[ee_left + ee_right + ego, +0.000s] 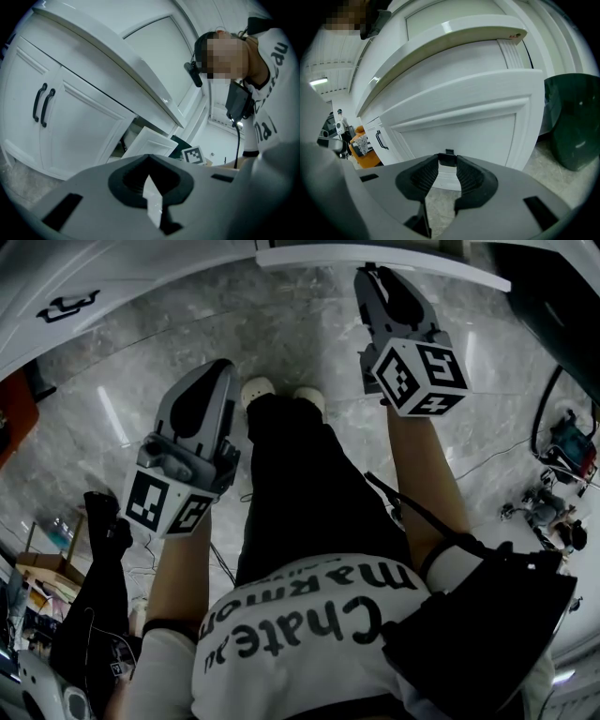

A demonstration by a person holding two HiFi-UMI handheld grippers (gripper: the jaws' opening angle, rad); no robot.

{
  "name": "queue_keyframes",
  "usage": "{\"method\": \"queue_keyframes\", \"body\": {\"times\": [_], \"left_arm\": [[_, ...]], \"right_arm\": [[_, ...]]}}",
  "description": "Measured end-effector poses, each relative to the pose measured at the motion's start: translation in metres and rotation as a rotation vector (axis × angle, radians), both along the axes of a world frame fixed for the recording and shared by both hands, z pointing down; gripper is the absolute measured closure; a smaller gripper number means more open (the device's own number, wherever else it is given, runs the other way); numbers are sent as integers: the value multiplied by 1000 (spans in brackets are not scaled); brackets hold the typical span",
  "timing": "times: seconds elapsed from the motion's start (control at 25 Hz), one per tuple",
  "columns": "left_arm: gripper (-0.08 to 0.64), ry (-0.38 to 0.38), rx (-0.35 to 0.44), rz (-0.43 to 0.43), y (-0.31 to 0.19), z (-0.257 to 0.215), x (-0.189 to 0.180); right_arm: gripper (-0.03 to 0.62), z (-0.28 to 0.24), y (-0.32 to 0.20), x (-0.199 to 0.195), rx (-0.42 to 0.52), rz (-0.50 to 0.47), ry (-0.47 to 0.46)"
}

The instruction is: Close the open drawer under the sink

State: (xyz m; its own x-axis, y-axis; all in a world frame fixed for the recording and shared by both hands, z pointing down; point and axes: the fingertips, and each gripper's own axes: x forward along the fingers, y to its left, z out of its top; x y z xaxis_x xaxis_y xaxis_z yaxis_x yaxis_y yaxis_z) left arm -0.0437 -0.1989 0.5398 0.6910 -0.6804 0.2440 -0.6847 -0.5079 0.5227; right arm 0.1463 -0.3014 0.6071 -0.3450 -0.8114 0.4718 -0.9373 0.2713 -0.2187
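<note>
Kitchen: white cabinets (75, 122), marble floor (281, 343)
</note>
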Motion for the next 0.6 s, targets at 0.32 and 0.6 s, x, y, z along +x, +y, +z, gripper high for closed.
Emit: {"method": "queue_keyframes", "body": {"times": [0.32,0.6], "left_arm": [[551,2,14,-7,-6,2,-4],[551,-8,29,-14,-8,0,-6]], "right_arm": [[465,1,-9,-2,3,6,1],[465,-3,-17,0,18,8,-2]]}}
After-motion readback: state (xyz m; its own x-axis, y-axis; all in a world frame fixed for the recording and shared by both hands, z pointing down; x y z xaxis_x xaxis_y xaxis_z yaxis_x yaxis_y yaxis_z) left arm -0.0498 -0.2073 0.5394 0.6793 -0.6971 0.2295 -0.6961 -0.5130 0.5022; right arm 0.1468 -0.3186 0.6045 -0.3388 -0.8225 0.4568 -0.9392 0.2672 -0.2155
